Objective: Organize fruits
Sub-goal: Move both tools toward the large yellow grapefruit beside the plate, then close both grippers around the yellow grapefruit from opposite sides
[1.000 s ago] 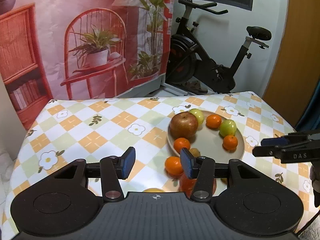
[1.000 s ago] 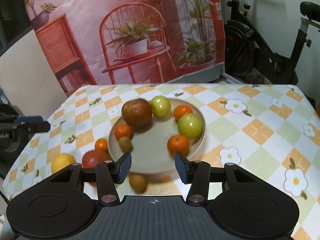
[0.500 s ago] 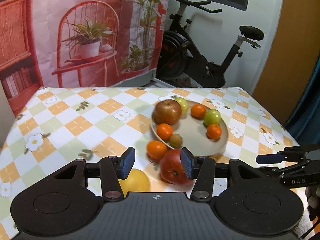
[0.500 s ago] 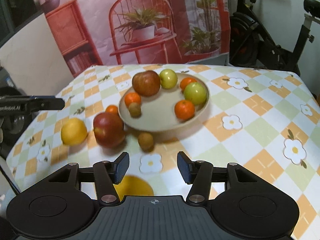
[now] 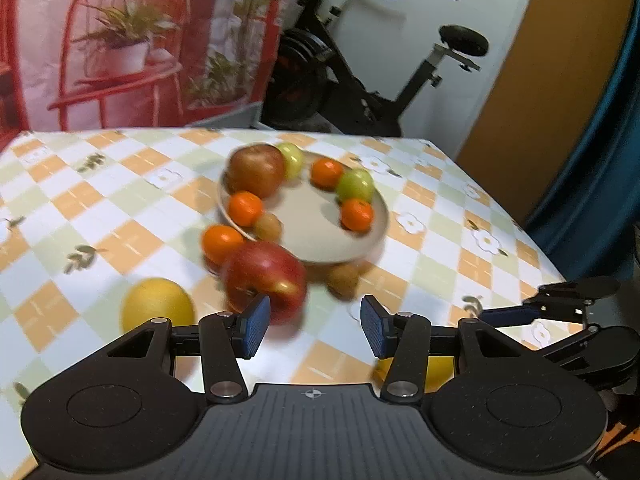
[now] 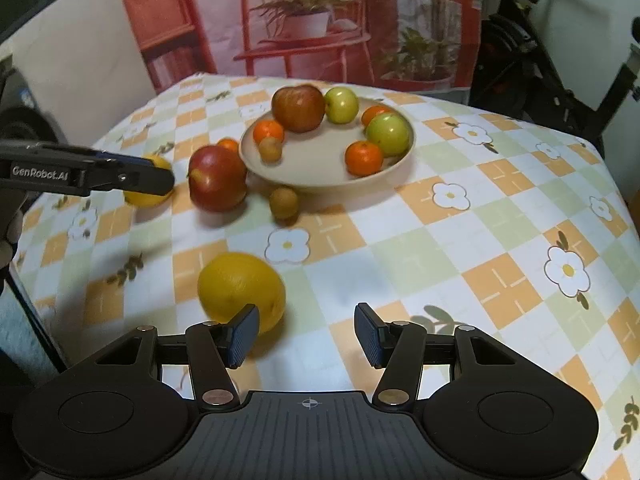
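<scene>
A beige plate [image 6: 320,166] [image 5: 316,246] holds a red-brown apple [image 6: 298,108], two green apples, three tangerines and a small brown fruit. On the cloth beside it lie a red apple [image 5: 265,278] [image 6: 217,178], a tangerine [image 5: 220,242], a brown fruit [image 6: 283,201], a lemon [image 5: 157,306] and a big yellow orange [image 6: 241,292]. My left gripper [image 5: 314,332] is open and empty, just short of the red apple. My right gripper [image 6: 306,336] is open and empty, with the yellow orange at its left finger.
The table has a checked flower cloth [image 6: 500,240]; its right edge [image 5: 520,224] drops off near a blue curtain. An exercise bike [image 5: 360,80] stands behind the table. The left gripper's fingers show in the right wrist view [image 6: 132,174].
Both grippers have pulled back from the plate toward the near side of the table, so more loose fruit has come into view. Both stay open.
</scene>
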Demonstrator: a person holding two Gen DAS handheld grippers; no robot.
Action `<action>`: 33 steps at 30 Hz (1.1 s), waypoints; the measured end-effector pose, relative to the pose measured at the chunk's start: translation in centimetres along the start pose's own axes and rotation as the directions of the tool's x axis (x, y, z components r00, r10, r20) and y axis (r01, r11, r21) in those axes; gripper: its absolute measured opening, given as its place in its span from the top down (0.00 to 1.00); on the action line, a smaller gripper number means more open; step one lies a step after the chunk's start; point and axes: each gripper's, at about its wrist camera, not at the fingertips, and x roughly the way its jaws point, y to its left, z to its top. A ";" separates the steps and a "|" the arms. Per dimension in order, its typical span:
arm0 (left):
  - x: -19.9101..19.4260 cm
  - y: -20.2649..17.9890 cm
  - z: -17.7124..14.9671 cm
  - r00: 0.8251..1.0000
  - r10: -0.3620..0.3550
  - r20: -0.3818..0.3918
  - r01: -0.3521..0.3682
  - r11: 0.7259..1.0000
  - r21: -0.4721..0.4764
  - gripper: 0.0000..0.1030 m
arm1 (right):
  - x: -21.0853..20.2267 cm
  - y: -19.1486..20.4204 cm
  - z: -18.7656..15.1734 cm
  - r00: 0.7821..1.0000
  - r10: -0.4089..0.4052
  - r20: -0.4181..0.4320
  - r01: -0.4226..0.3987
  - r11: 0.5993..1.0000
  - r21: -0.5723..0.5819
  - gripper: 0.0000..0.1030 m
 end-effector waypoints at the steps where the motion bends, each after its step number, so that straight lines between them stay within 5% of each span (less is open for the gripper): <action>1: 0.3 -0.2 -0.2 1.000 -0.013 -0.007 0.013 1.000 0.002 0.49 | 0.1 0.1 -0.1 1.000 0.005 -0.009 -0.005 1.000 -0.010 0.52; 16: 3.3 -0.1 -0.9 0.982 -0.167 -0.085 0.157 0.981 -0.118 0.56 | 2.9 1.8 0.1 0.992 0.099 -0.083 -0.107 0.990 -0.091 0.53; 33: 6.4 0.9 -1.4 0.937 -0.327 -0.122 0.279 0.911 -0.302 0.60 | 3.9 2.0 0.2 0.985 0.156 -0.070 -0.161 0.985 -0.069 0.60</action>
